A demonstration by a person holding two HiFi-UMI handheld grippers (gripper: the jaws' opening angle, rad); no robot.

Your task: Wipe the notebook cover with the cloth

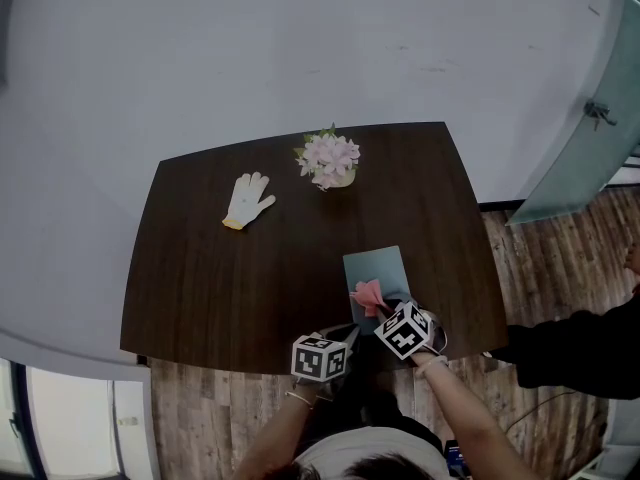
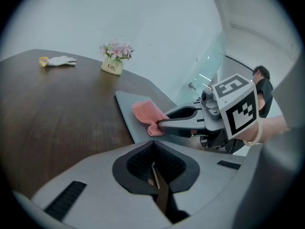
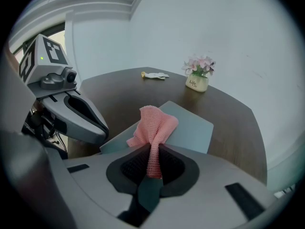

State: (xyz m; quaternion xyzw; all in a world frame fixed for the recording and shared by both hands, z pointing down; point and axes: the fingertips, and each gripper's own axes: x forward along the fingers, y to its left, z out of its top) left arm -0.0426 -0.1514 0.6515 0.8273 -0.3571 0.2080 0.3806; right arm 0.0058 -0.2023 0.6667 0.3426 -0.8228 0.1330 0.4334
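- The right gripper [image 3: 151,159] pinches a pink knitted cloth [image 3: 155,125], which drapes onto the grey-blue rectangular notebook [image 3: 193,128] at frame centre.
- The left gripper [image 2: 153,165] has its jaws pressed together, empty.
- The notebook lies flat on a dark wooden table [image 1: 250,268].

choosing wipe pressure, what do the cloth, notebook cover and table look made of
Cloth: pink knitted fabric, soft; ribbed weave and limp folds show.
Notebook: smooth matte grey-blue cover, perhaps card or plastic; no grain visible.
Table: dark brown wood or wood-look laminate, streaked grain.
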